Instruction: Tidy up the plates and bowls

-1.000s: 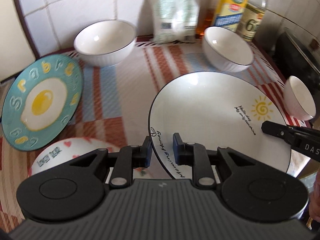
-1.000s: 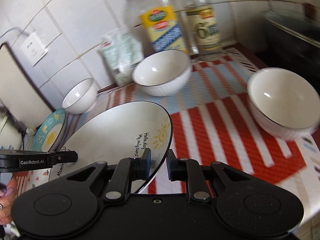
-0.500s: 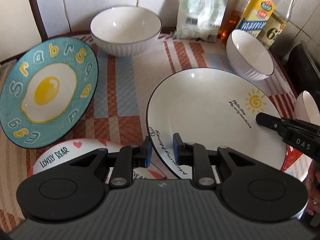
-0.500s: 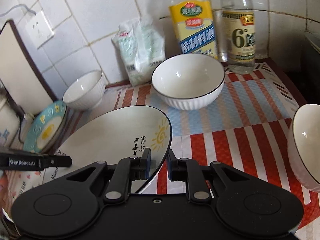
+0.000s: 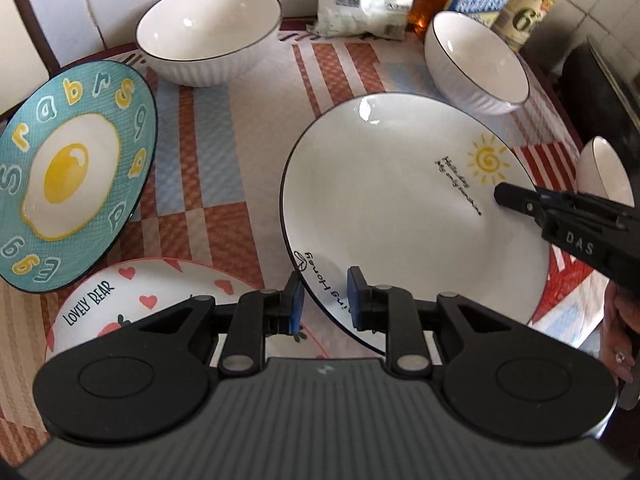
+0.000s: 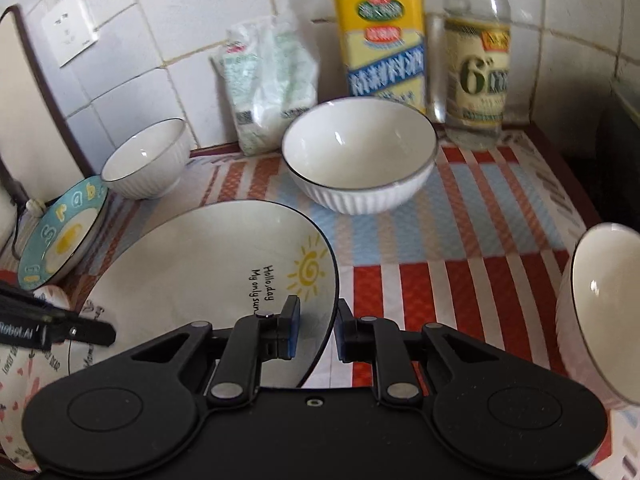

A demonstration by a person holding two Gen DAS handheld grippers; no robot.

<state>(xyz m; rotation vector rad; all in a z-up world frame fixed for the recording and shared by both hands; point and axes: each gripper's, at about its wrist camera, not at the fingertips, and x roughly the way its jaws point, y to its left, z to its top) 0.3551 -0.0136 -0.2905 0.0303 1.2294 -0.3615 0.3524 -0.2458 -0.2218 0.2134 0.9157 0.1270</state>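
- A large round white ceramic plate with a thin black rim and a yellow sun drawing is held up between two hand-held grippers, over a striped red, blue and white woven mat on a tiled kitchen counter; whether any edge of it rests on the mat I cannot tell
- The left gripper has its blue-padded jaws drawn narrow over the plate's near rim, one pad on each face by the lettering
- The right gripper pinches the opposite rim beside the sun, jaws equally narrow, one pad above and one below the edge
- Near the left gripper lies a white plate printed with red hearts and the words "Lovely Bear"; behind it a teal plate painted with a fried egg and letters sits tilted
- Three white ribbed bowls with dark rims stand around: one at the back left, one at the back right, one at the far right edge of the mat
- Judged by its look, the sun plate is glazed, stiff and fairly heavy, slick under the pads and liable to chip or shatter if it slips
- The rim is the only place to take hold; two grips on opposite edges seem the safest way to keep it level
- Bottles and a plastic bag stand against the tiled wall, well apart from the plate
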